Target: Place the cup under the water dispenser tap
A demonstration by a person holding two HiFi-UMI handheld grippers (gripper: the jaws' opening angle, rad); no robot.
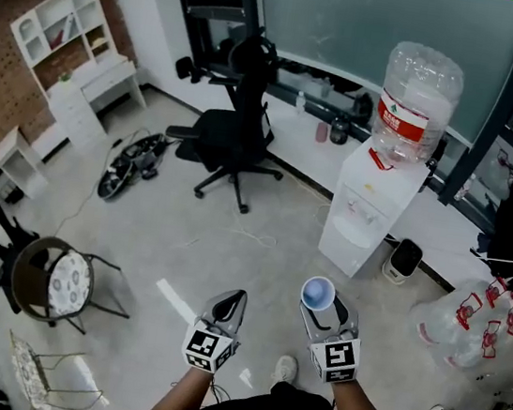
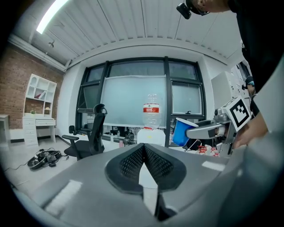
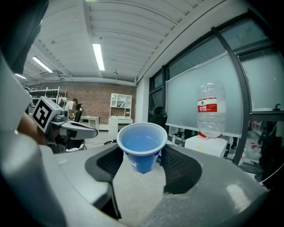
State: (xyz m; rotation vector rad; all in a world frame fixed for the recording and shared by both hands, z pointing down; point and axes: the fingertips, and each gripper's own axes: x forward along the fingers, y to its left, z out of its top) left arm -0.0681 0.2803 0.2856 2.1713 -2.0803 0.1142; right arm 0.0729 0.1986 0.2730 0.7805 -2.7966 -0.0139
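by the window wall: the water dispenser point(image 1: 369, 215) is standing on the floor, carrying an upturned bottle point(image 1: 415, 103).
office chair point(image 1: 233, 139): sitting left of the dispenser in the head view, well apart.
right gripper point(image 1: 322, 309): you are gripping the blue cup point(image 1: 317, 293), jaws pressing its sides.
left gripper point(image 1: 238, 296): you are holding it closed, jaws touching, near the right one.
cup: sitting upright in that grip, well apart from the dispenser.

Ceiling strip lights point(image 3: 98, 56) are glowing evenly; frosted windows point(image 2: 133, 99) are letting in soft daylight; shadows are lying faint on the floor point(image 1: 260, 247); both gripper views are bending strongly towards dark, rounded edges.
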